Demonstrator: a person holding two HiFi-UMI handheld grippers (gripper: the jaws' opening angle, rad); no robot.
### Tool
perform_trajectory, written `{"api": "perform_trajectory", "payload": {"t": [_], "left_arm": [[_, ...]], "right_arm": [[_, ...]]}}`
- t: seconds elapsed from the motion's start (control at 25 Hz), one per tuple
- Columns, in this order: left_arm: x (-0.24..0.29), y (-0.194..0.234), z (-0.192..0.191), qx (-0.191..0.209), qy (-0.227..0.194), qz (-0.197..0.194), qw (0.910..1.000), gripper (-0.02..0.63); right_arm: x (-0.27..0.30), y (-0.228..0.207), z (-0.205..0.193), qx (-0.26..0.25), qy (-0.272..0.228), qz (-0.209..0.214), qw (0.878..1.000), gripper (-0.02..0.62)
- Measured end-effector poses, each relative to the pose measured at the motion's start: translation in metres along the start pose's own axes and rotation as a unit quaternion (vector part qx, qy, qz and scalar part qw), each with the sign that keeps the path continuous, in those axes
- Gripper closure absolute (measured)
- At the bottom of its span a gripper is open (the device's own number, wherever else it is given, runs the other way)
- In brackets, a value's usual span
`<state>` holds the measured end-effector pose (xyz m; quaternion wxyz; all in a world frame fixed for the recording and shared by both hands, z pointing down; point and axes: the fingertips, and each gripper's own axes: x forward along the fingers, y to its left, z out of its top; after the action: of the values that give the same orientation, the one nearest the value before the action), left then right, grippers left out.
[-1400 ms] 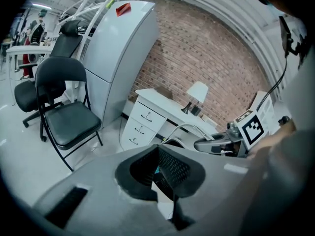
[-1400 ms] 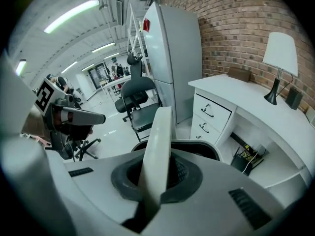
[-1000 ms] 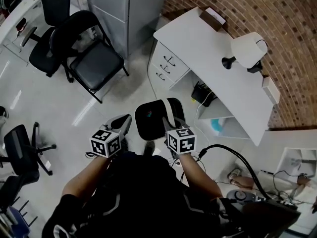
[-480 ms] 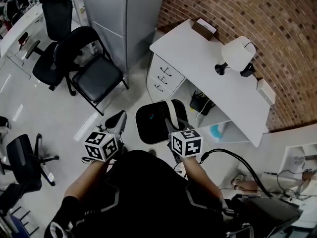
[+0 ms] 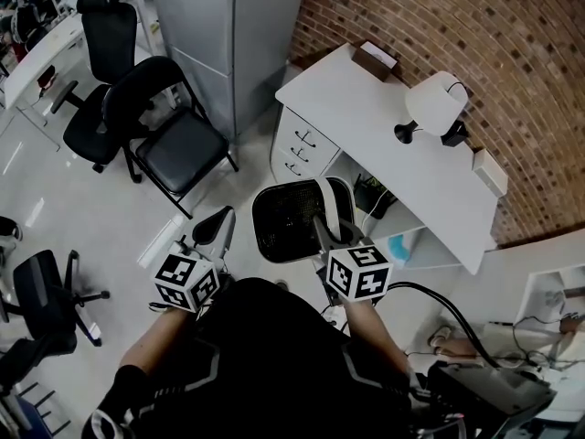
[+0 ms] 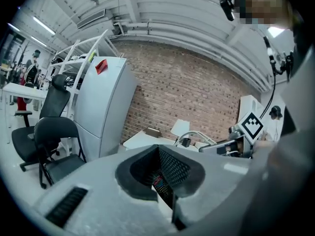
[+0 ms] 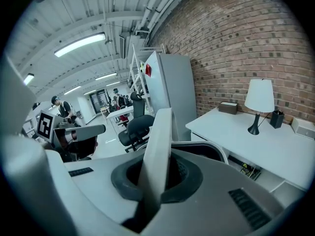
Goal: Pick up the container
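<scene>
The container [image 5: 291,222] is a black mesh bin with a white band [image 5: 331,201] over its right side, held up above the floor in front of the person. My right gripper [image 5: 327,234] is shut on that white band. In the right gripper view the band [image 7: 160,146] stands upright, pinched between the jaws, with the bin's rim [image 7: 209,149] behind it. My left gripper [image 5: 216,230] hangs to the left of the bin, apart from it, shut and holding nothing. In the left gripper view the mesh wall [image 6: 170,167] shows past the jaws.
A white desk [image 5: 384,126] with a lamp [image 5: 431,103] and drawers [image 5: 302,146] stands against the brick wall, just beyond the bin. A black folding chair [image 5: 174,131], office chairs [image 5: 96,80] and a grey cabinet [image 5: 228,35] stand to the left. Cables [image 5: 439,295] trail at the right.
The bin stays in my right gripper and has tipped, so its mesh inside now faces up. Both grippers have drifted slightly lower in the view.
</scene>
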<state>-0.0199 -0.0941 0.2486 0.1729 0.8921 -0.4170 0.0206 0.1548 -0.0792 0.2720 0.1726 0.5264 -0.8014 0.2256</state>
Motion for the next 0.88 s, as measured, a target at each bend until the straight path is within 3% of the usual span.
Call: {"api": "perform_trajectory", "payload": {"t": [0.2,0.88], "left_arm": [[-0.005,-0.007,0.013,0.037,-0.032,0.006,0.9988,0.597],[-0.008,-0.010,0.019,0.034,-0.034,0.005,0.9988,0.597]], "right_arm": [[-0.006,-0.002,0.002,0.007,-0.006,0.002,1.000,0.584],[-0.011,-0.006,0.004,0.009,-0.010,0.003,1.000,0.584]]}}
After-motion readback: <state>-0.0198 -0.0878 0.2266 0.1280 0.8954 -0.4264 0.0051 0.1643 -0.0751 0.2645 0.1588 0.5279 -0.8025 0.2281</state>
